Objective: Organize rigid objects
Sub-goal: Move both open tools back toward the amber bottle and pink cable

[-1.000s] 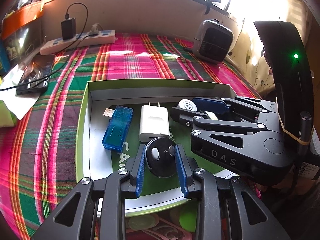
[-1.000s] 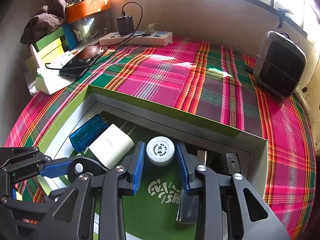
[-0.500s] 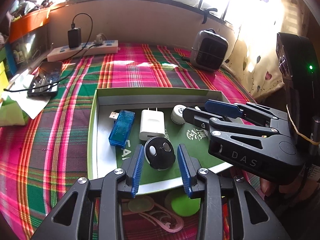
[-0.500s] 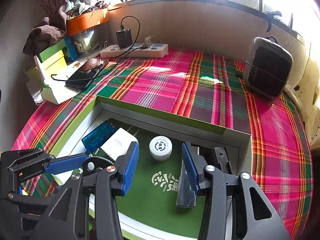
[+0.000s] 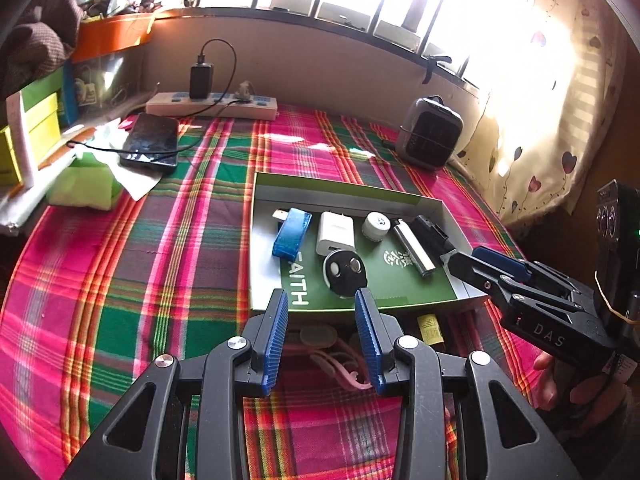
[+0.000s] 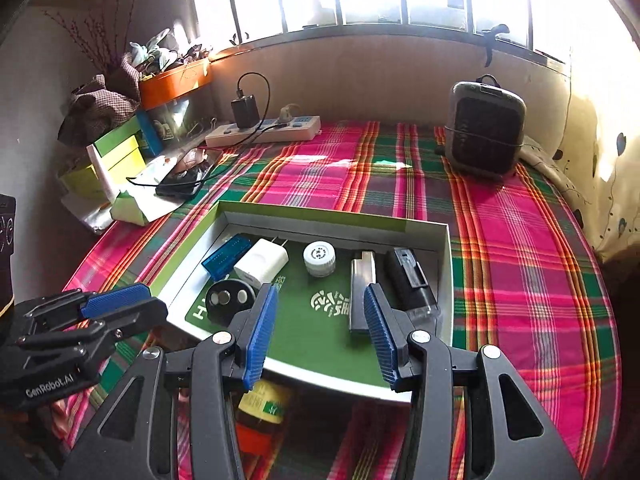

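Inside, round white cap, ribbed blue USB stick

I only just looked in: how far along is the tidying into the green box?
Done: six items lie in the green box, among them the white cap and black round fob. In hand: nothing; left gripper and right gripper are open. Left: the amber bottle and pink clip outside the near edge.

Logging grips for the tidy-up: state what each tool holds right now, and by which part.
Nothing is held. The left tool and right tool both stand open and empty, short of the green box.
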`<state>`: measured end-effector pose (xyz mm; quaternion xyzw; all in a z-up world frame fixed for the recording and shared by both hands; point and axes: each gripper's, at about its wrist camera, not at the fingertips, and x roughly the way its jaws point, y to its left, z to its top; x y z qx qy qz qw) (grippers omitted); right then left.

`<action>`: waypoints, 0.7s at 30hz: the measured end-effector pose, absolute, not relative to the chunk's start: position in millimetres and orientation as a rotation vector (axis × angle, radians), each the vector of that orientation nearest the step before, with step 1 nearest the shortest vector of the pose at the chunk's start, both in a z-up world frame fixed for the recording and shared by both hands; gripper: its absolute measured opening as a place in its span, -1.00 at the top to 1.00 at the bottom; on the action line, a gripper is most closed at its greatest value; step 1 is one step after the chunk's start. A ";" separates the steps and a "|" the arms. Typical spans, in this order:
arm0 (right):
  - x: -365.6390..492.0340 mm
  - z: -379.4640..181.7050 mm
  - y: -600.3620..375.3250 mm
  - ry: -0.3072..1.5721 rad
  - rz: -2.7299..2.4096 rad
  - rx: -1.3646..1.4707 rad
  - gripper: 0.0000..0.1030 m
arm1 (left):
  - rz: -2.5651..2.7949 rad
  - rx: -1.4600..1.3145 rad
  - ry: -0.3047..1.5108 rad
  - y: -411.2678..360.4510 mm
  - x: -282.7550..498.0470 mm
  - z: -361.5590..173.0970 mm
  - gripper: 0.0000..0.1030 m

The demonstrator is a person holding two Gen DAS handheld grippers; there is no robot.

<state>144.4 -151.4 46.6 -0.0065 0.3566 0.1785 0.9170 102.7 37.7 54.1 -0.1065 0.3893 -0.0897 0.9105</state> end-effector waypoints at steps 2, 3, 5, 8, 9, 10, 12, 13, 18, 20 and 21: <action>135.2 44.1 -154.8 0.734 0.360 -0.003 0.10 | -0.177 -0.235 0.800 43.2 94.5 52.3 0.34; 130.7 42.9 -156.4 0.734 0.359 0.007 0.10 | -0.173 -0.241 0.802 45.7 90.6 51.1 0.33; 121.9 39.2 -159.0 0.738 0.361 0.031 0.10 | -0.169 -0.256 0.808 49.7 82.9 47.1 0.33; 110.9 29.8 -159.5 0.756 0.364 0.057 0.10 | -0.169 -0.267 0.823 53.1 74.9 39.9 0.32; 108.1 25.9 -157.9 0.764 0.367 0.057 0.10 | -0.171 -0.271 0.828 53.8 72.6 37.6 0.32; 105.5 21.8 -155.9 0.772 0.369 0.052 0.10 | -0.172 -0.273 0.833 54.3 70.6 35.6 0.32; 102.3 14.7 -152.0 0.793 0.371 0.042 0.10 | -0.175 -0.277 0.841 55.7 67.4 31.8 0.32; 101.5 12.2 -150.7 0.799 0.376 0.042 0.10 | -0.173 -0.280 0.845 56.9 66.1 30.0 0.32; 98.2 8.8 -143.2 0.806 0.383 0.024 0.09 | -0.178 -0.300 0.855 61.2 62.9 24.2 0.32; 96.7 8.6 -142.5 0.807 0.386 0.027 0.09 | -0.184 -0.305 0.859 61.5 62.9 22.8 0.32; 96.6 8.2 -141.7 0.809 0.391 0.029 0.09 | -0.189 -0.306 0.860 61.5 63.0 22.5 0.32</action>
